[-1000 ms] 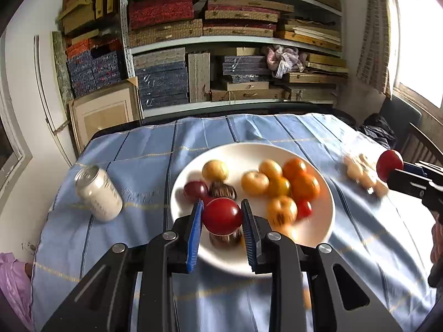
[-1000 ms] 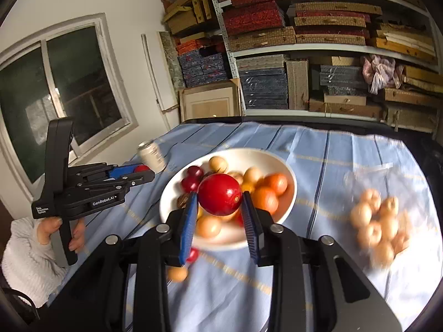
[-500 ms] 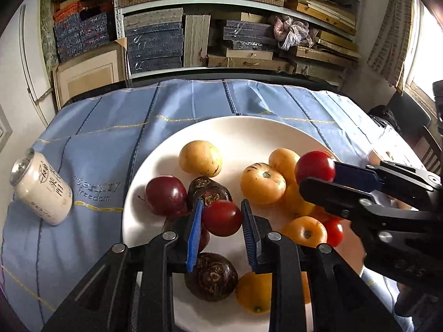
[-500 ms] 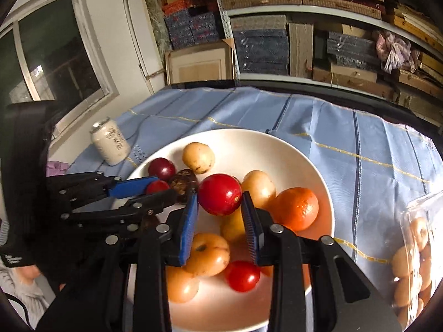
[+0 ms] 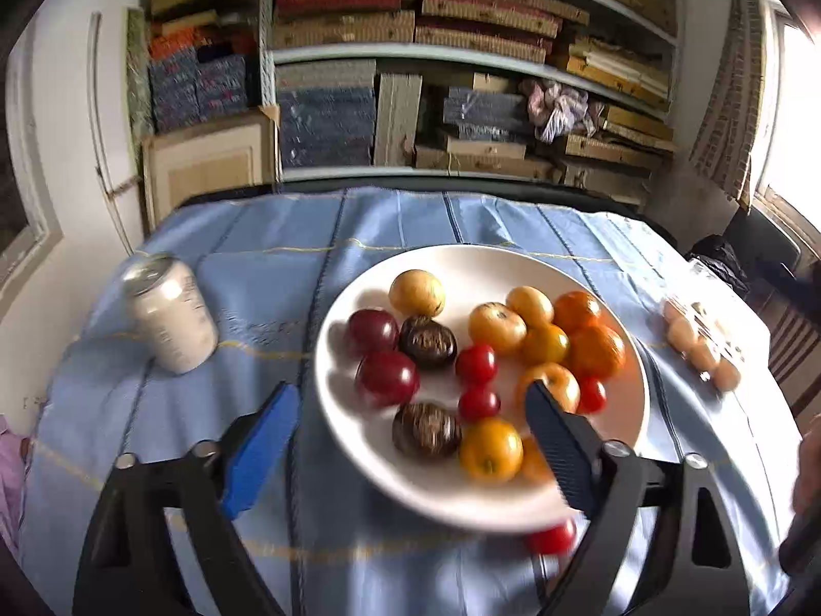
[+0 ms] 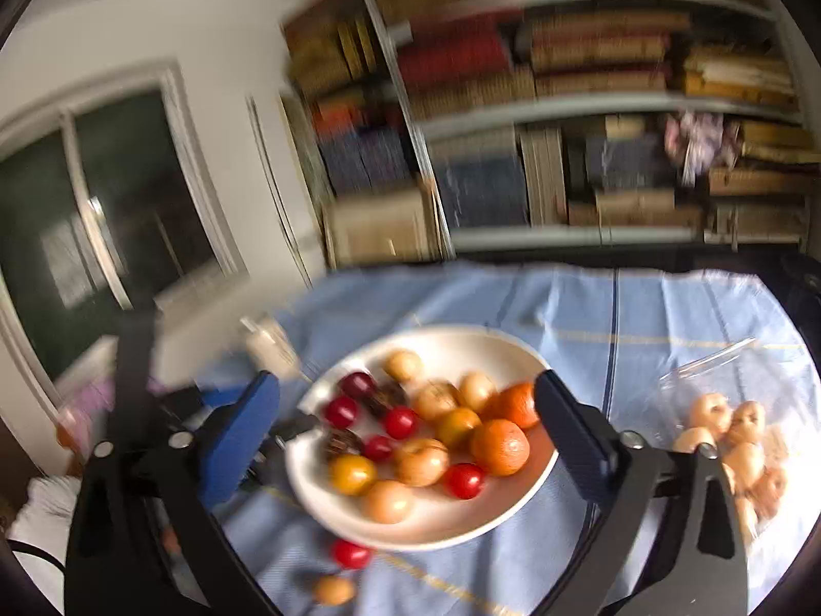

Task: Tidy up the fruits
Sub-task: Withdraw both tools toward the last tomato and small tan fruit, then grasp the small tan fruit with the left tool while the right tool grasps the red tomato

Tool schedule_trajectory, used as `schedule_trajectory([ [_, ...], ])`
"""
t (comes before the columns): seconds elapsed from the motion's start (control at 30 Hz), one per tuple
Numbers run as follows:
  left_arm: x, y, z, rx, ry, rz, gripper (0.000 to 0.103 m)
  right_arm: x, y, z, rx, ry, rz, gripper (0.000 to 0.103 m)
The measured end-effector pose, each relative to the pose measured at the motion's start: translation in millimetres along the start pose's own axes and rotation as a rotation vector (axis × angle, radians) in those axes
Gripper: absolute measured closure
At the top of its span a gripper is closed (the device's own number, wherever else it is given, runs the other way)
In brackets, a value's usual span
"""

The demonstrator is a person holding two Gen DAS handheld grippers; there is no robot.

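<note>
Left gripper (image 5: 410,431), jaws spread wide and holding nothing, hangs over the near rim of the white plate (image 5: 359,277); right gripper (image 6: 410,426), likewise wide and bare, frames the same plate from the other side. On the plate lie small red tomatoes (image 5: 476,363), two dark red plum-like fruits (image 5: 387,377), two dark brown wrinkled fruits (image 5: 427,341), yellow tomatoes (image 5: 490,449) and oranges (image 5: 595,351), most of them touching a neighbour. Still off the plate, on the blue striped tablecloth (image 5: 267,277) just beside the near rim, sit one loose red tomato (image 6: 350,553) and a small orange-yellow fruit (image 6: 333,590), blurred. A clear bag of pale round fruit (image 6: 728,436) lies well apart to the right; a white drink can (image 5: 172,321) stands to the left. The loose tomato looks light, smooth-skinned and soft: likely to roll or slip, and to bruise under a hard squeeze. Best taken across its widest middle, pads level, closing gently.
</note>
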State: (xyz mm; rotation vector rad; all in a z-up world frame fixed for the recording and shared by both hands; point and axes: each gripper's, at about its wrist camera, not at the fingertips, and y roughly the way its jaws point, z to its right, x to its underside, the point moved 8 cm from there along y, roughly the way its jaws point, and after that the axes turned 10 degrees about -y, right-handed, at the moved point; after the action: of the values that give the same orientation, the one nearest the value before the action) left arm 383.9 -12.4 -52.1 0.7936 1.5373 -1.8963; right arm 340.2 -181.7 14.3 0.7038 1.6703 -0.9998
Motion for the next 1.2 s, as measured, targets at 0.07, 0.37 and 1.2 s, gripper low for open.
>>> schedule_trajectory([
  [0.07, 16.4, -20.5, 6.9, 0.029, 0.012, 0.033, 0.006, 5.8, -36.9, -7.9, -0.014, 0.008, 0.095, 0.004],
  [0.37, 99.6, -28.9, 52.6, -0.021, 0.166, 0.017, 0.006, 80.5, -55.7, 43.5, 0.024, 0.252, 0.035, 0.004],
  [1.2, 140.5, 0.9, 84.2, 0.176, 0.198, -0.161, 0.050, 90.3, -57.1, 56.0, -0.034, 0.416, 0.019, 0.004],
])
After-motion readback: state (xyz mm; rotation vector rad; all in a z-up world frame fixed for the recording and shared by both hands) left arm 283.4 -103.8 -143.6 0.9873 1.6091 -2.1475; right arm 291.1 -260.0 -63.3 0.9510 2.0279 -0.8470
